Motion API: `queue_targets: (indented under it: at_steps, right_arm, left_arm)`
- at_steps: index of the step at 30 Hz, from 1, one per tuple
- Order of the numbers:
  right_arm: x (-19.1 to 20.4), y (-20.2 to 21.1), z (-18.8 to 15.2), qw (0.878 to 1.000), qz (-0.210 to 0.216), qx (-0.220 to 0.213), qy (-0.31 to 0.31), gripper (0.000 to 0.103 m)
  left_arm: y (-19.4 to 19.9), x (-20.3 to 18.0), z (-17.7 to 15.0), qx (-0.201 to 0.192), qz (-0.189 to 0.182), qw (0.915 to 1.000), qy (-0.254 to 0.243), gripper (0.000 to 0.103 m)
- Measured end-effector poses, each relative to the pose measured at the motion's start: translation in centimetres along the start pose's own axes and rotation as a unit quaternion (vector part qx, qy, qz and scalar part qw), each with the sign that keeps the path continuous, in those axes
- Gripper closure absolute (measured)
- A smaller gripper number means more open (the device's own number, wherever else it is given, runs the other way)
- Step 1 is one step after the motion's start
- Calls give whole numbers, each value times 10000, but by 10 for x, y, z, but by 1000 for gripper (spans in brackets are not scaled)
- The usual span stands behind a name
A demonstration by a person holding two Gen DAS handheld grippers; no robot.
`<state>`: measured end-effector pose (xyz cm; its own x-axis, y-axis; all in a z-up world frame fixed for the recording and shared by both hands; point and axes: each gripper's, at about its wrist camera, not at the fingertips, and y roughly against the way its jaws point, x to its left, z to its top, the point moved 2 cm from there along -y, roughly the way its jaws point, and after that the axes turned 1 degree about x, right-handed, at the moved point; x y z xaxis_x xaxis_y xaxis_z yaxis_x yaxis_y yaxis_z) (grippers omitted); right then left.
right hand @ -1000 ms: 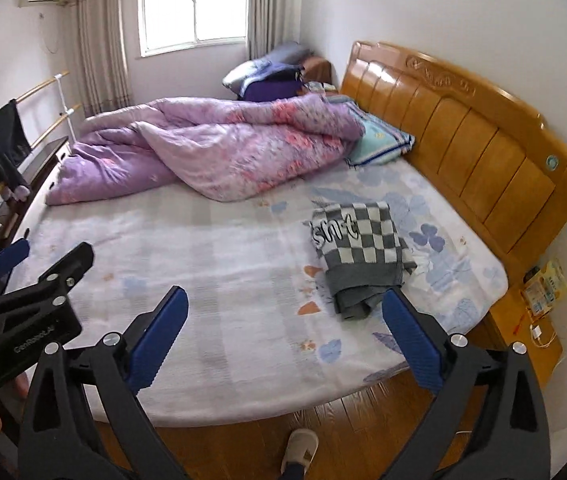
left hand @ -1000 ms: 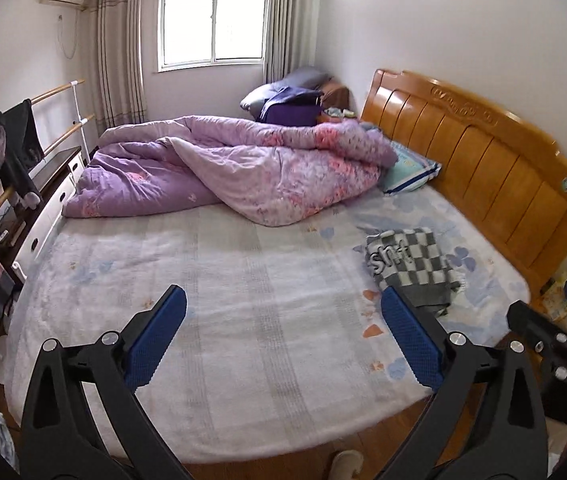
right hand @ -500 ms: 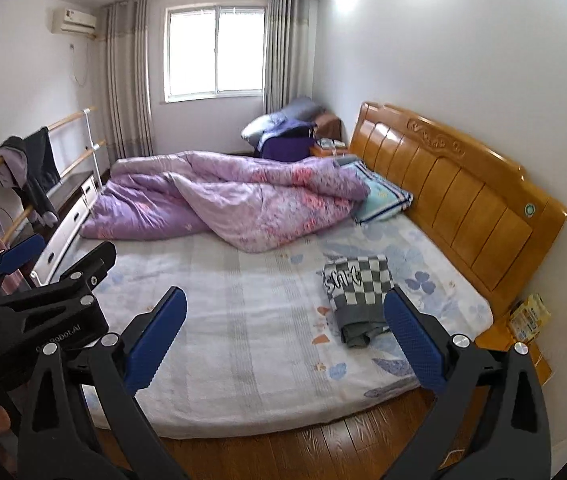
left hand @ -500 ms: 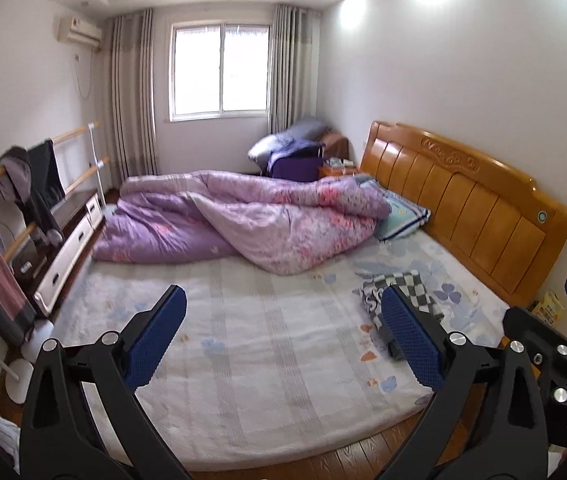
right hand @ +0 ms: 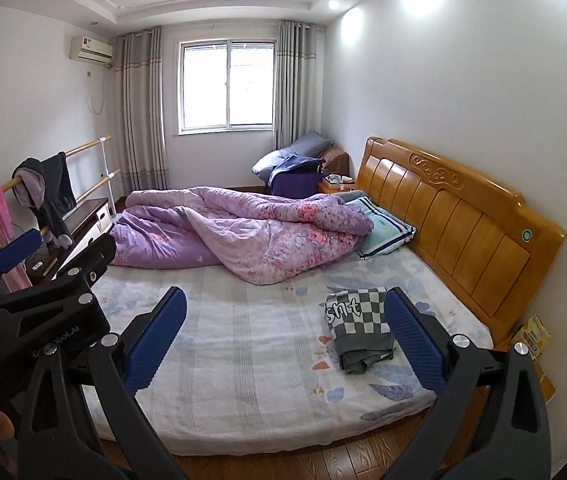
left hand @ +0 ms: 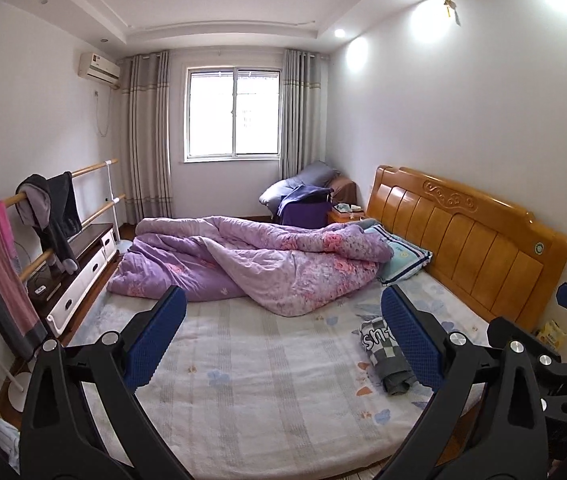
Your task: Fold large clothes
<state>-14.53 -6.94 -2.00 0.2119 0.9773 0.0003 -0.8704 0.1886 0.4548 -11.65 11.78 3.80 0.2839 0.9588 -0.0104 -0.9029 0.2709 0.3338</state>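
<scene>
A folded grey and white checked garment (right hand: 359, 326) lies on the bed (right hand: 243, 360) near the wooden headboard; it also shows in the left wrist view (left hand: 383, 354), partly behind a finger. My left gripper (left hand: 283, 340) is open and empty, held off the foot side of the bed. My right gripper (right hand: 283, 340) is open and empty, also back from the bed. The left gripper's body shows at the left of the right wrist view (right hand: 39, 300).
A crumpled purple floral quilt (right hand: 243, 236) covers the far half of the bed, with a pillow (right hand: 387, 232) beside it. A clothes rail with hanging garments (left hand: 43, 216) and a low cabinet (left hand: 79, 272) stand on the left. Wooden floor (right hand: 323, 460) runs along the bed's near edge.
Both grippers have pulled back and up from the bed, so the whole room and ceiling come into view. Both stay open and empty. The folded garment has not moved.
</scene>
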Motion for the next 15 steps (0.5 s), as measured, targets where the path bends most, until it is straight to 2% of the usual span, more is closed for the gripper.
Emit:
queue_targets:
  at_steps: [8, 15]
  right_arm:
    - [-21, 3, 0, 10000, 80, 41, -42, 8]
    - [-28, 0, 2, 9998, 118, 71, -108, 8]
  left_arm:
    - [0, -23, 0, 108, 112, 9999, -52, 5]
    - [-10, -32, -1, 229, 63, 9997, -17, 5]
